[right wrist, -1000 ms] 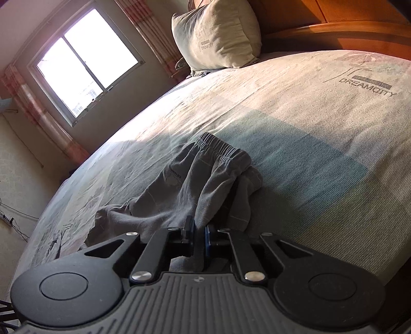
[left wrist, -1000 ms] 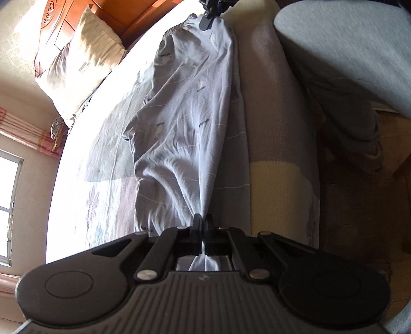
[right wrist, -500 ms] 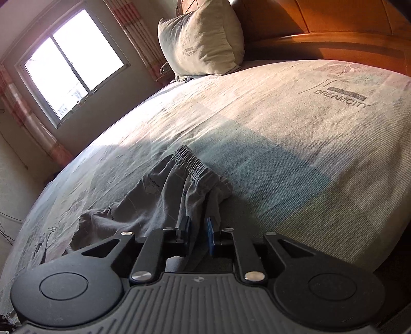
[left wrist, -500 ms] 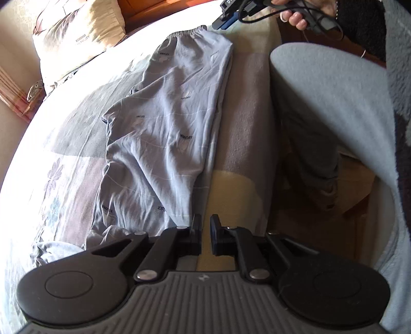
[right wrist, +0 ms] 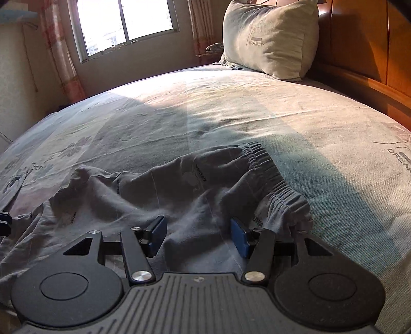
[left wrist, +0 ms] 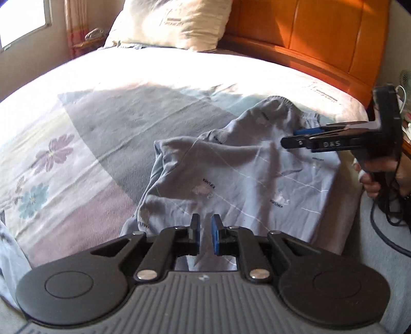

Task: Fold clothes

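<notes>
Grey printed trousers lie loosely crumpled on the bed, their elastic waistband toward the headboard. In the left wrist view my left gripper hovers over the near end of the cloth, its blue pads a narrow gap apart with nothing pinched between them. My right gripper stands wide open just above the waistband end, holding nothing. The left wrist view shows that right gripper from the side, over the waistband, held by a person's hand. The left gripper's tip shows at the right wrist view's left edge.
The bed sheet is patterned with flowers and partly sunlit. A pillow leans on the wooden headboard. A window with curtains is on the far wall. A black cable hangs by the bed's edge at right.
Both grippers have let go of the trousers and opened, the right one widely. The stretched trousers now lie slack and bunched. The left view has swung toward the headboard.
</notes>
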`<state>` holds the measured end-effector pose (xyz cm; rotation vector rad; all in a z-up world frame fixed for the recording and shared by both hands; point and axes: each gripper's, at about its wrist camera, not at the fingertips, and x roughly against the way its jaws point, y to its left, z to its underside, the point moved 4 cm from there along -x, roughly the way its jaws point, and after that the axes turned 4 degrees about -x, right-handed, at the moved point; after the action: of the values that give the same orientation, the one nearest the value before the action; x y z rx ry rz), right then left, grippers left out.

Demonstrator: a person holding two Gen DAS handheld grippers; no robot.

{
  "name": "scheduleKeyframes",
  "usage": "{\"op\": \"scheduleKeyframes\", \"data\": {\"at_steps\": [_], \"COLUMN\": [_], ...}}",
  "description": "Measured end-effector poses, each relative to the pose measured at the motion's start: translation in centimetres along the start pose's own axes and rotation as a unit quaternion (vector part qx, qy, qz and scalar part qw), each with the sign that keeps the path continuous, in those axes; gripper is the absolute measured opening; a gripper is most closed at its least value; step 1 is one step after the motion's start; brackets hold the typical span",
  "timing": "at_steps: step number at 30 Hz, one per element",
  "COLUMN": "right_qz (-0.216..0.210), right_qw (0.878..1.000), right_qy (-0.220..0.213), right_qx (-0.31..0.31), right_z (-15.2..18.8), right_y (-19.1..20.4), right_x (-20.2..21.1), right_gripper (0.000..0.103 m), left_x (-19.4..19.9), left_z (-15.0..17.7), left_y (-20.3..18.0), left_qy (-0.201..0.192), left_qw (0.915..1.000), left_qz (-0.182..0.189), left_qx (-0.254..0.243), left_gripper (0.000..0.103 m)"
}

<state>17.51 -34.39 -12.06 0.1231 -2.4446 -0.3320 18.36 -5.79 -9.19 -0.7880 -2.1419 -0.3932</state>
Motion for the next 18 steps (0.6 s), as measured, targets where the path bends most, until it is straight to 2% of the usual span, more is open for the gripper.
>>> {"op": "scheduleKeyframes", "data": {"at_steps": [3, 4, 6, 7, 9, 12, 18], "right_qz": [-0.005, -0.005, -0.002, 0.000, 0.003, 0.002, 0.000], "right_qw": [1.000, 1.000, 1.000, 1.000, 1.000, 1.000, 1.000], "right_qy": [-0.006, -0.008, -0.011, -0.012, -0.011, -0.012, -0.013], "right_qx": [-0.024, -0.029, -0.027, -0.022, -0.009, -0.012, -0.019], "right_z": [0.1, 0.1, 0.1, 0.1, 0.2, 0.1, 0.0], "right_y": [-0.9, -1.0, -0.9, -0.6, -0.1, -0.2, -0.4], "right_x": [0.2, 0.2, 0.0, -0.2, -0.3, -0.3, -0.2], "right_gripper": [0.060, 0.060, 0.062, 0.064, 0.070, 0.070, 0.070], "left_x": [0.4, 0.6, 0.9, 1.6, 2.8, 3.8, 3.1], "left_z": [2.3, 3.0, 4.5, 4.7, 4.2, 3.2, 4.7], "left_y": [3.1, 4.1, 6.2, 6.6, 6.4, 4.8, 5.1], "left_qy": [0.013, 0.017, 0.025, 0.020, 0.002, -0.011, 0.052], "left_qw": [0.9986, 0.9976, 0.9946, 0.9941, 0.9951, 0.9971, 0.9930], "left_qz": [-0.043, -0.057, -0.086, -0.083, -0.079, -0.074, -0.089], "left_qx": [0.026, 0.035, 0.053, 0.066, 0.059, -0.016, -0.058], "left_gripper": [0.014, 0.017, 0.014, 0.012, 0.012, 0.019, 0.023]}}
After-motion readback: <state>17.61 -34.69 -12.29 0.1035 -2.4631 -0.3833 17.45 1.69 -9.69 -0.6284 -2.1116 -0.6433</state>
